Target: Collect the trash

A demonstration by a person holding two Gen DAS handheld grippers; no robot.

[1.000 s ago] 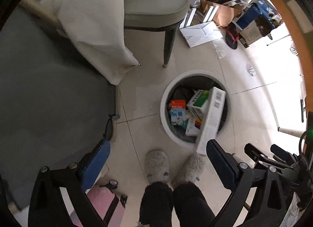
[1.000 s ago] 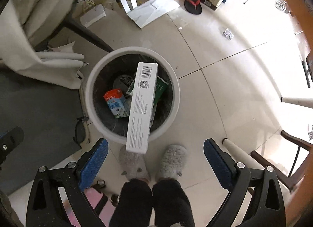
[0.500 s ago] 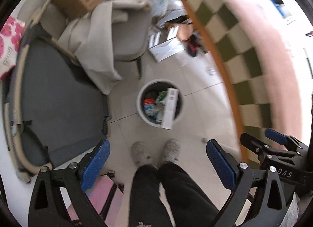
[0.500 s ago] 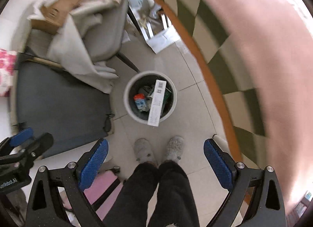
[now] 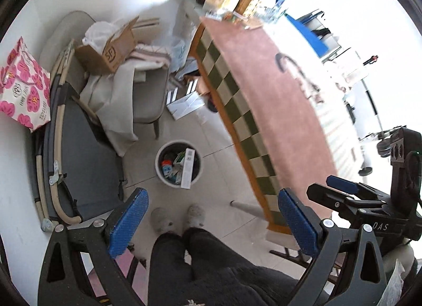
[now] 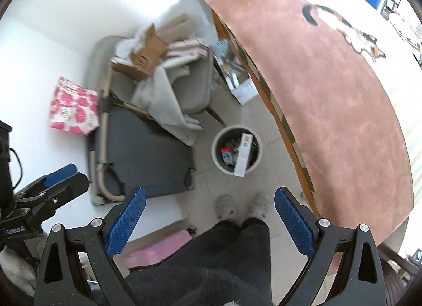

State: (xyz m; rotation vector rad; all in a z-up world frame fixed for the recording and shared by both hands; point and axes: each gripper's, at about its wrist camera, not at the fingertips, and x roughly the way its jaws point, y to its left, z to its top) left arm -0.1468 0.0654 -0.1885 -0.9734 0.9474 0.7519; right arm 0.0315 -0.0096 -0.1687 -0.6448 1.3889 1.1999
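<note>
A round white trash bin [image 5: 161,171] stands on the tiled floor far below both grippers; it also shows in the right wrist view [image 6: 216,159]. It holds several boxes and wrappers. A long white box [image 5: 187,171] leans out over its near rim, also seen in the right wrist view [image 6: 243,155]. My left gripper [image 5: 212,223] is open and empty, high above the floor. My right gripper [image 6: 209,223] is open and empty at about the same height, and shows at the right in the left wrist view [image 5: 340,190].
A table with a pink cloth [image 6: 329,95] stands right of the bin. A grey chair draped in cloth [image 5: 147,90] with a cardboard box [image 5: 110,50] stands behind it. A dark folding cot [image 6: 142,155] lies to the left. The person's legs and slippers [image 5: 179,219] are below.
Both grippers have risen well away from the bin, which now looks much smaller. The table top and room have come into view. The long white box stays leaning in the bin.
</note>
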